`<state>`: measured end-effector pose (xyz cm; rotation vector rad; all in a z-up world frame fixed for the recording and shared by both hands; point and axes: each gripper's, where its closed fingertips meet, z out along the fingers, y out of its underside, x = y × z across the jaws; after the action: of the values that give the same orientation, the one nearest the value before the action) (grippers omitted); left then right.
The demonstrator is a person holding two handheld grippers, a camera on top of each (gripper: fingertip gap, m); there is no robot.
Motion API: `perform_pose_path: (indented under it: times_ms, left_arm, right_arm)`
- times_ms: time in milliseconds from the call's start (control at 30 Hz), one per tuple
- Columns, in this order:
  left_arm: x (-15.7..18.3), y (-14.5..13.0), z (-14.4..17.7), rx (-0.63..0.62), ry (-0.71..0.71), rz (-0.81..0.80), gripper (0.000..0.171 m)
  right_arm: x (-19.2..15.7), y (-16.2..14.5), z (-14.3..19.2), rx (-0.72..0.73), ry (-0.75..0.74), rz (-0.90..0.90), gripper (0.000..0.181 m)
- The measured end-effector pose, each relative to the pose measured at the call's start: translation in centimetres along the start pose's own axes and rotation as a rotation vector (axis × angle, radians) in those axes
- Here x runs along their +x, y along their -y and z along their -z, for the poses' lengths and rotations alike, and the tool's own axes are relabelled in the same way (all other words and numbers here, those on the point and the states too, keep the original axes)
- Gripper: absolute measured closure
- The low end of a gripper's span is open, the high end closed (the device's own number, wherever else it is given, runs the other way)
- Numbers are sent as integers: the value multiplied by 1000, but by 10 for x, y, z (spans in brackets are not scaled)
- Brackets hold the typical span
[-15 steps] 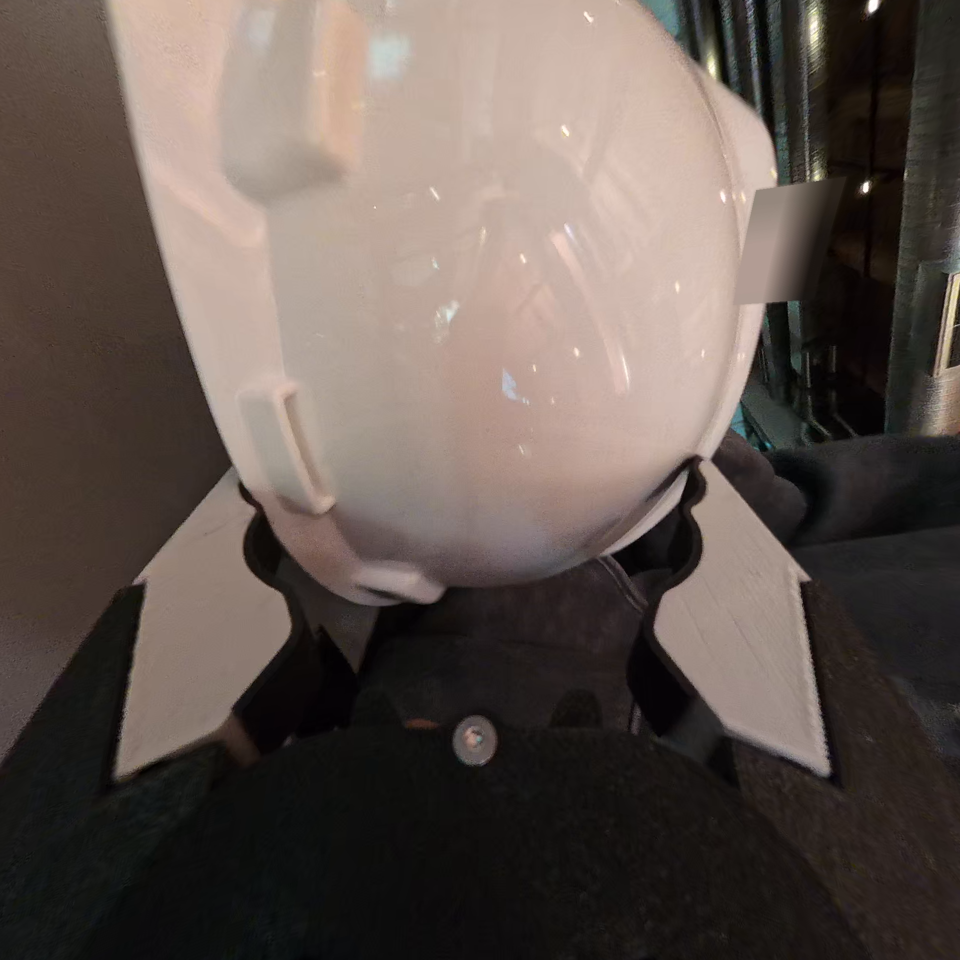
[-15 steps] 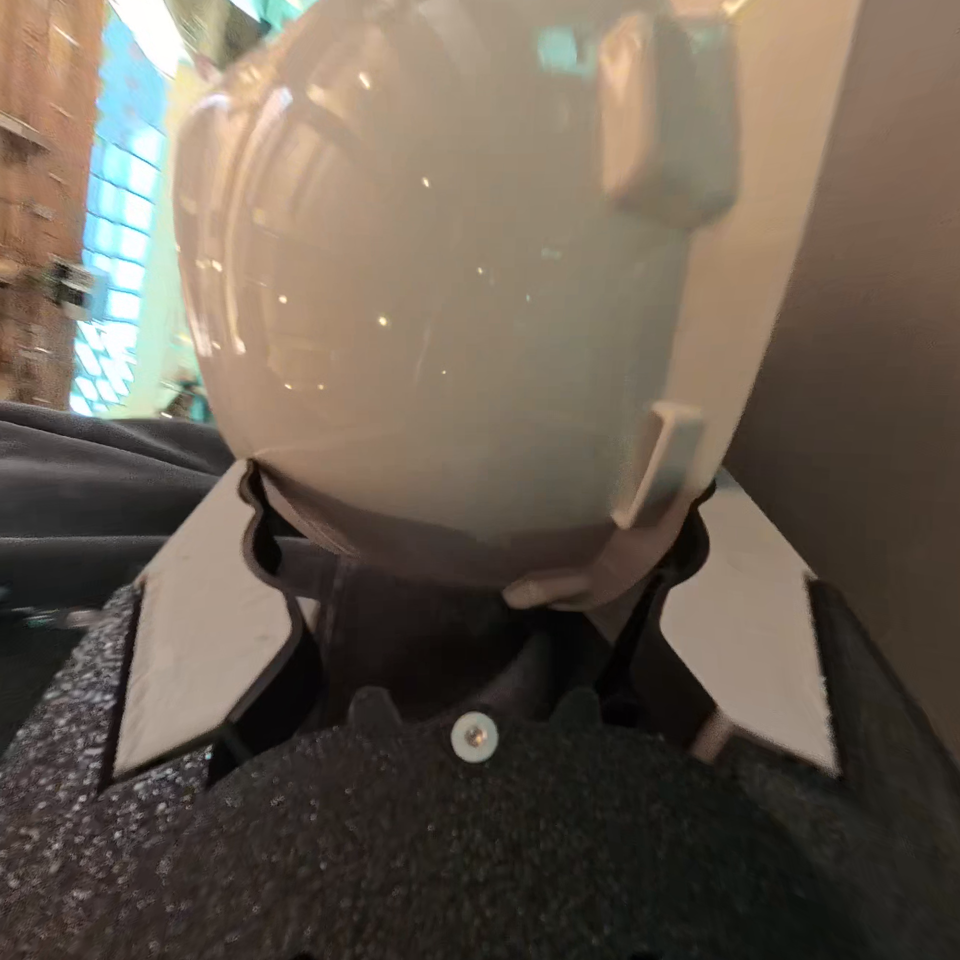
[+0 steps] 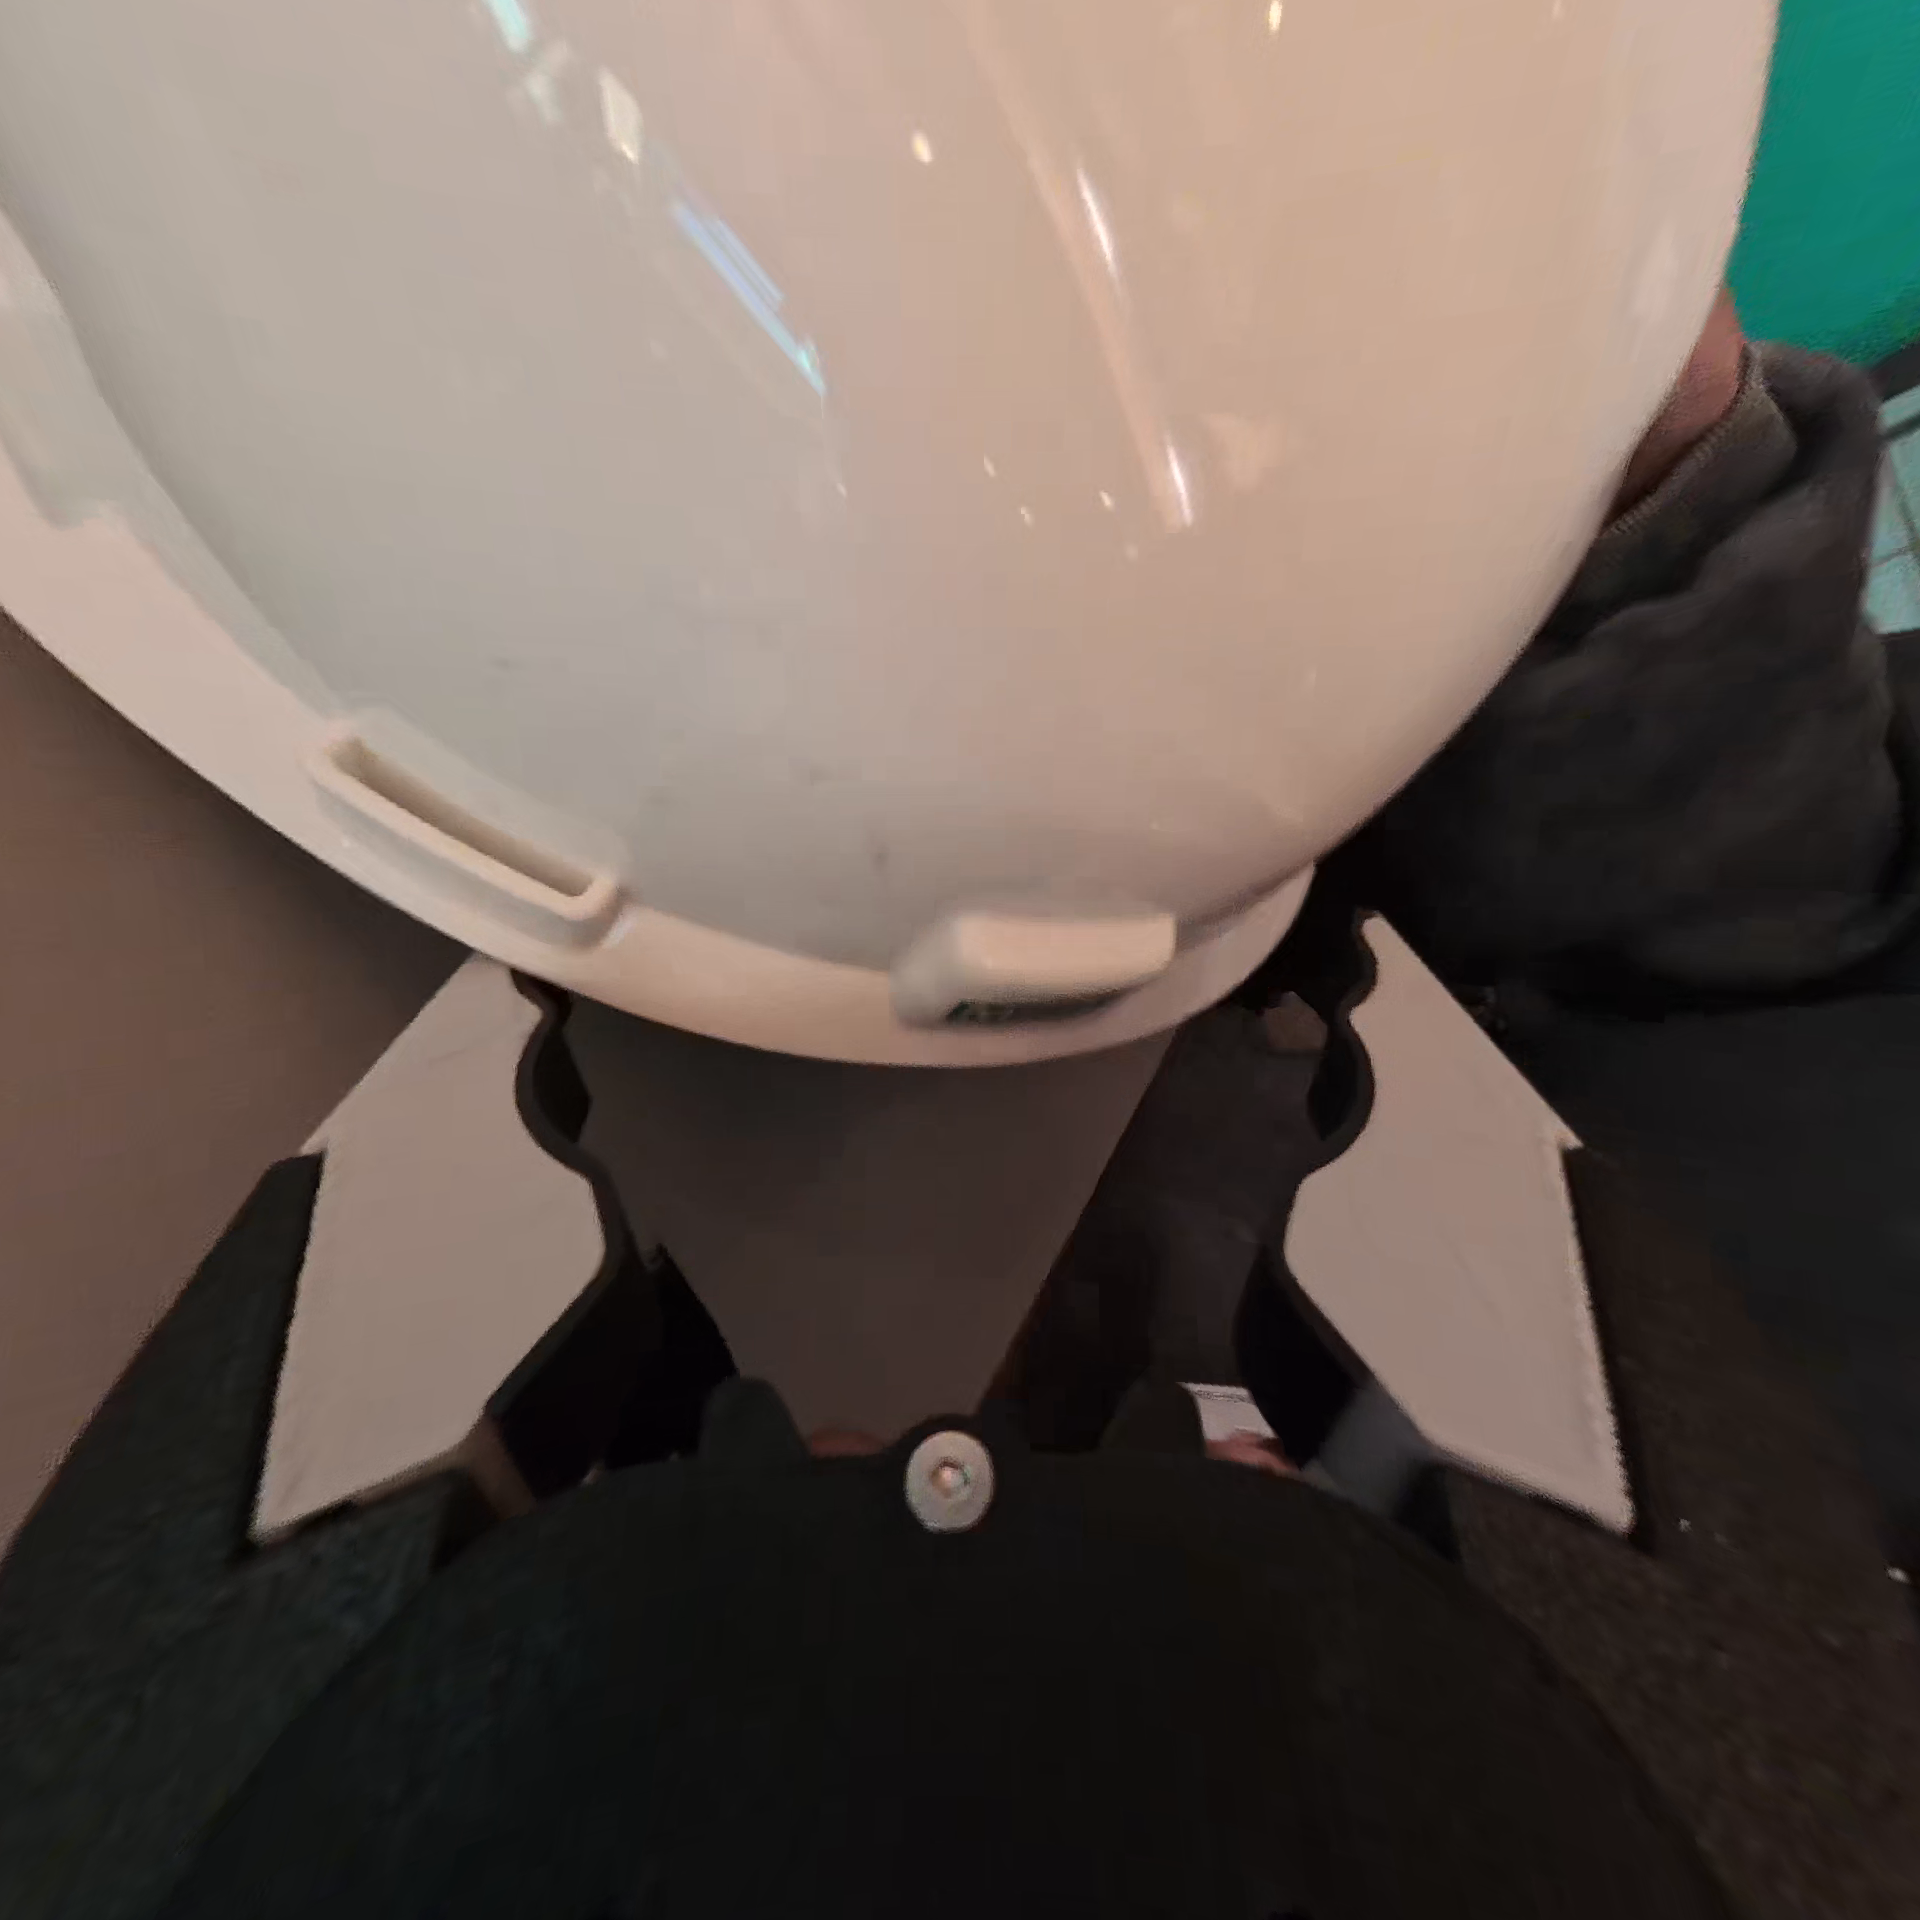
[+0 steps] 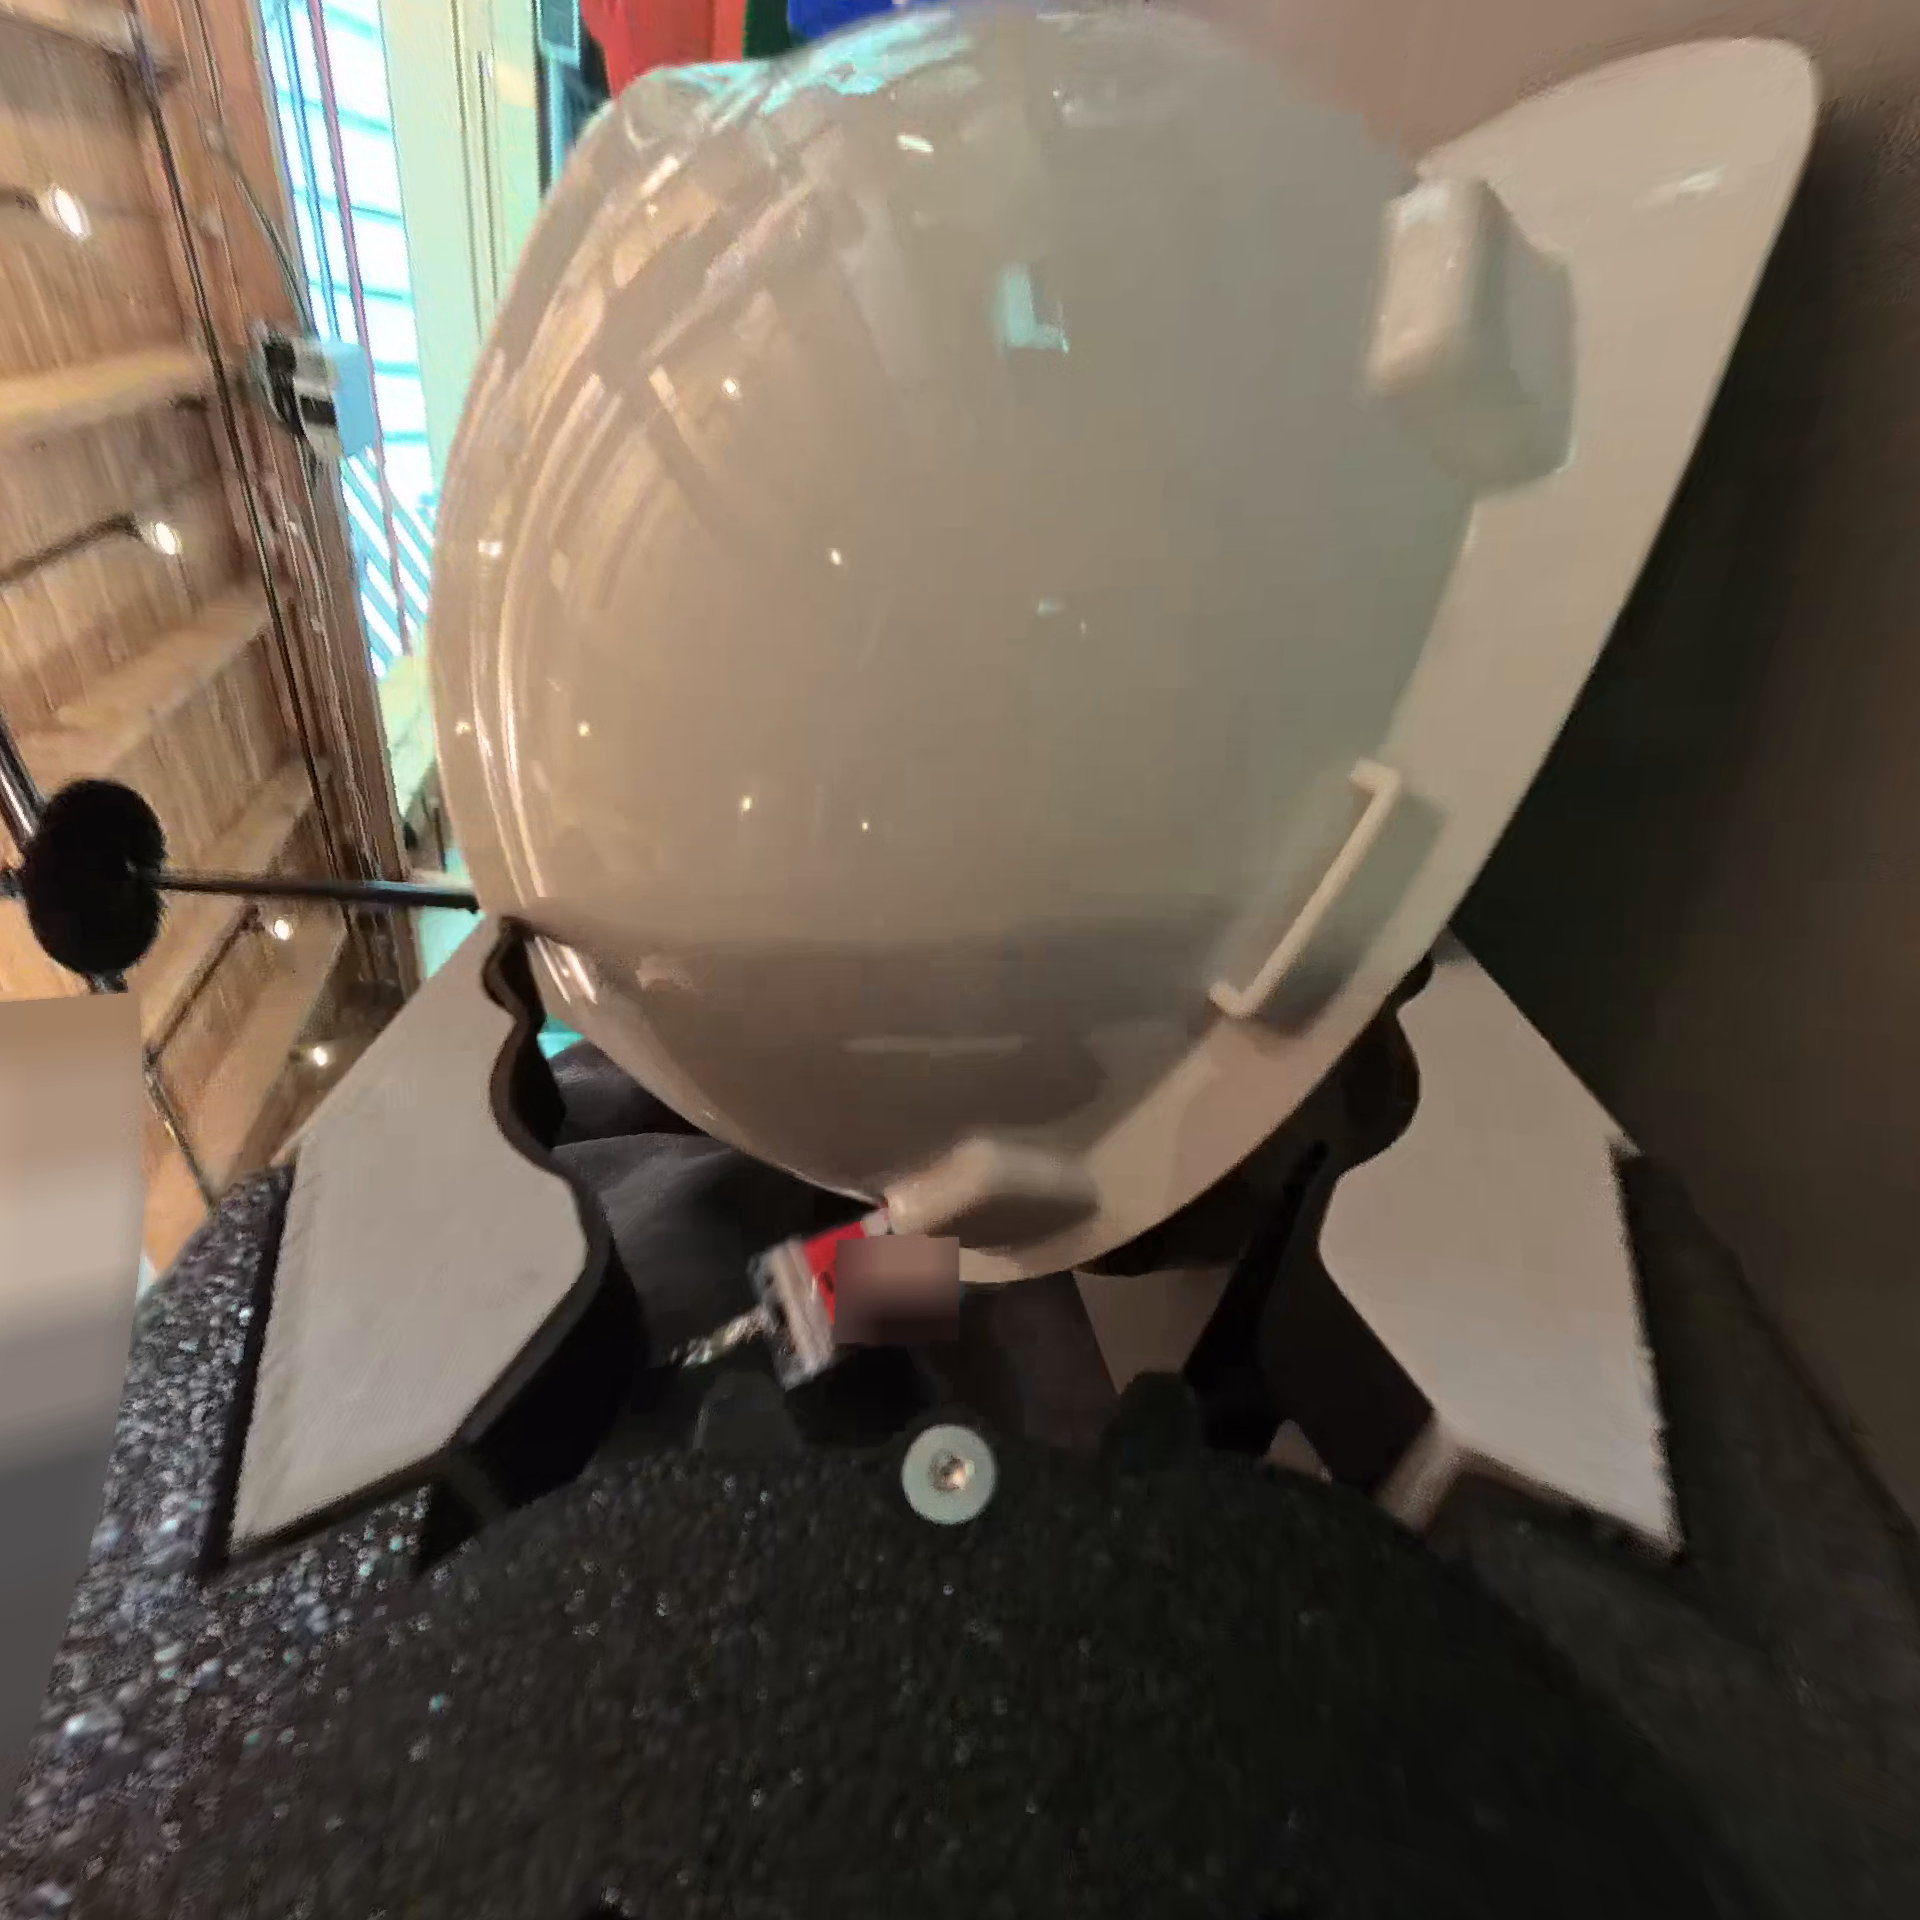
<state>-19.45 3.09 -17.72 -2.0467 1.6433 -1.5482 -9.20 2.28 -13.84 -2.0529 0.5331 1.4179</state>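
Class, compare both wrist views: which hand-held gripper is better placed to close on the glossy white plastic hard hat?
Probably the right hand-held gripper: the glossy white plastic hard hat sits between its open fingers. The left hand-held gripper is open with the hat's rim just beyond its fingertips.

An indoor commercial or public space is suggested rather than a home — brick-patterned walling (image 4: 114, 436) and a tall glazed frontage with teal panes (image 4: 364, 312) are seen at the left of the right wrist view. A teal surface (image 3: 1808, 156) is shown in the left wrist view. A white hard hat (image 4: 935, 623) hints at site work — nothing firmer can be told.
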Motion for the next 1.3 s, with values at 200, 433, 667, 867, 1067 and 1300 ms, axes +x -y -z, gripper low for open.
perform_pose_path:
  times_ms: [200,433,667,867,1067,1300]
  left_arm:
    - [16,-8,17,114,243,-63,44]
    - [62,-32,58,615,576,-84,69]
    - [56,-61,70,702,823,-147,68]
    - [60,-65,55,668,740,-161,68]
    - [50,-61,46,601,728,-203,69]
    - [40,-53,25,502,736,-260,69]
  right_arm:
    - [8,21,70,84,-118,172,41]
    - [-34,-63,91,355,-106,831,59]
    - [12,-128,52,306,-411,917,53]
    - [26,-130,34,274,-522,954,51]
    - [26,-123,44,330,-525,941,56]
    - [25,-120,61,347,-563,958,56]
